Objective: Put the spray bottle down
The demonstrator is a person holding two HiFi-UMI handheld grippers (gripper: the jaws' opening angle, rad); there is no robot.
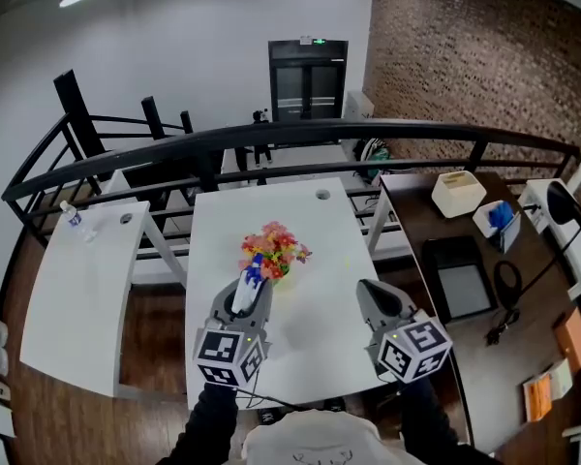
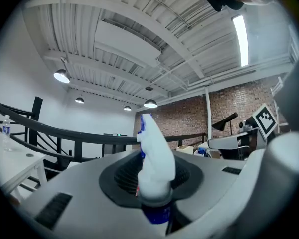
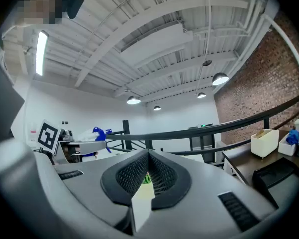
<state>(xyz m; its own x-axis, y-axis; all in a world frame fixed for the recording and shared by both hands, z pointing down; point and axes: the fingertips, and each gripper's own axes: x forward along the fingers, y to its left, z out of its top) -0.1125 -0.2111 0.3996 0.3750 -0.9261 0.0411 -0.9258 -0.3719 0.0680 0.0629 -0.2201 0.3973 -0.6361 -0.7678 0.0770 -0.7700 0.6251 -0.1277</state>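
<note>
My left gripper point(image 1: 253, 285) is shut on the spray bottle point(image 1: 247, 293), a white trigger head over a blue neck. It holds the bottle above the white table point(image 1: 320, 342), just in front of a bunch of colourful flowers point(image 1: 272, 248). In the left gripper view the bottle's head point(image 2: 153, 156) stands up between the dark pads point(image 2: 120, 176), which press on its neck. My right gripper point(image 1: 367, 288) hovers to the right over the same table, shut, with nothing in it. In the right gripper view its jaws point(image 3: 148, 177) meet at a thin slit. The bottle's body is hidden.
A black railing point(image 1: 271, 145) runs behind the table. A second white table point(image 1: 73, 298) at the left carries a small water bottle point(image 1: 75, 219). The dark desk point(image 1: 436, 223) at the right holds a white box point(image 1: 458, 192) and a black tray point(image 1: 458, 279).
</note>
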